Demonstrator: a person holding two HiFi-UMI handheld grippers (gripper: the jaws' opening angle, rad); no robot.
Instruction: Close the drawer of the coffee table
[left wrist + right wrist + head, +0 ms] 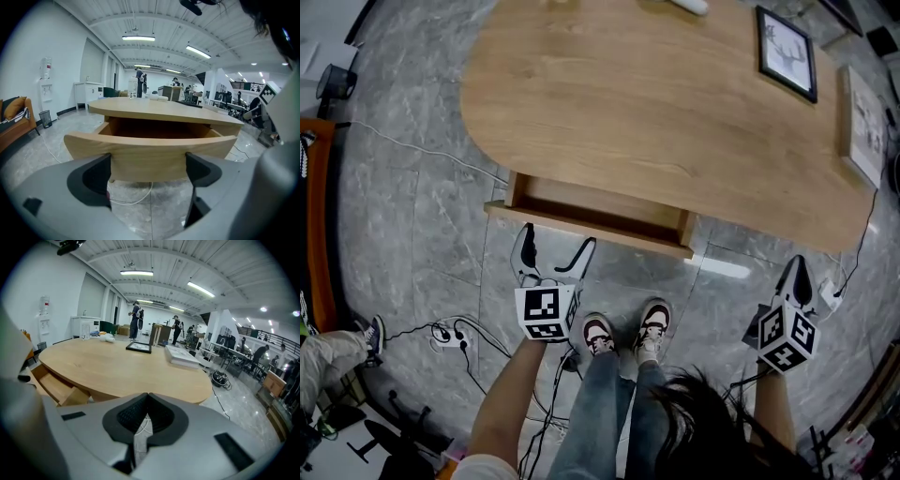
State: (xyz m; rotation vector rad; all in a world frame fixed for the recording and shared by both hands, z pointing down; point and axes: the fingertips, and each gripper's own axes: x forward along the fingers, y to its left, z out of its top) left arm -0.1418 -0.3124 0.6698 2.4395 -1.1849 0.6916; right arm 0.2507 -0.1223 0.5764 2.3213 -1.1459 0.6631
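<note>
The wooden coffee table (656, 84) has its drawer (591, 223) pulled out toward me, and the inside looks empty. My left gripper (551, 253) is open, its two jaws spread just in front of the drawer front (150, 152), a little short of touching it. In the left gripper view the drawer front fills the gap between the fingertips (91, 180). My right gripper (797, 277) hangs at the table's right end, away from the drawer, shut with nothing between its pads (145, 420).
Two framed pictures (786, 52) and a book (862, 127) lie on the far right of the tabletop. Cables and a power strip (450, 336) trail on the marble floor at left. My shoes (623, 330) stand just before the drawer. An orange sofa (14, 119) is at left.
</note>
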